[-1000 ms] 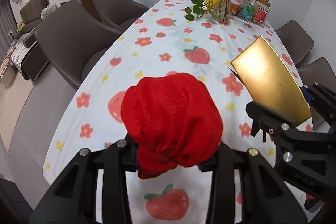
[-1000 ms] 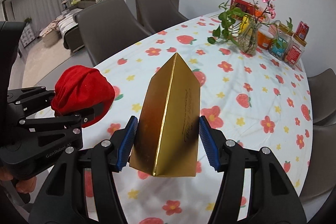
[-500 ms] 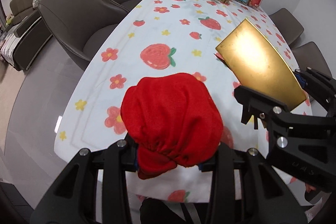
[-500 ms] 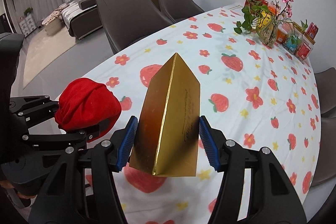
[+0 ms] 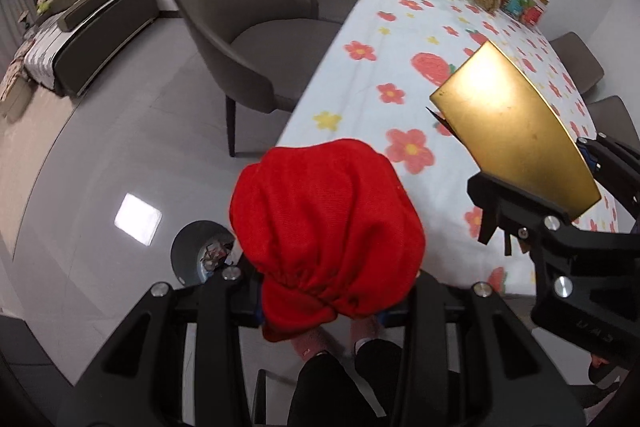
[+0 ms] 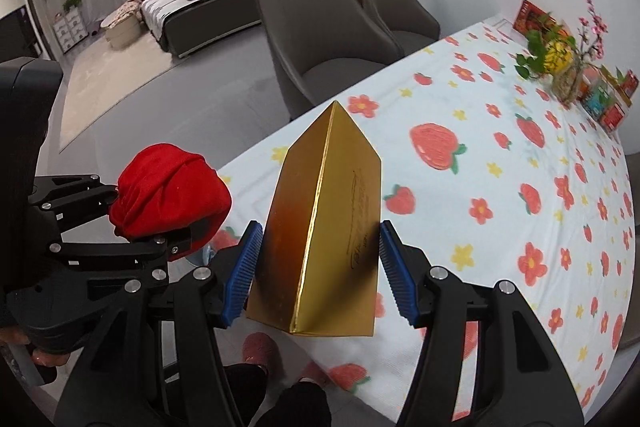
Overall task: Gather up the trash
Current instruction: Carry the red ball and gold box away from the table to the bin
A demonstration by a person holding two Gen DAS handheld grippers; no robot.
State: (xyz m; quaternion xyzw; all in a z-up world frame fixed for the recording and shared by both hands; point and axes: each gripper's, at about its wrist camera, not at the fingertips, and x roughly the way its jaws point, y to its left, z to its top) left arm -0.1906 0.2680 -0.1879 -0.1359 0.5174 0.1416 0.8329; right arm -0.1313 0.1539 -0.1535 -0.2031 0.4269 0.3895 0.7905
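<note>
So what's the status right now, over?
Left claw shut on red cloth bundle. Right claw shut on gold box. Bin on floor below, nothing blocking.

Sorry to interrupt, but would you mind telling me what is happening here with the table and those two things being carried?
A person is collecting trash with two tools. The left hand-held gripper is shut on a red cloth bundle, and the right hand-held gripper is shut on a gold box. Both are held near the end of the strawberry-print table, and a round bin with some rubbish in it stands on the floor just below the left one.
</note>
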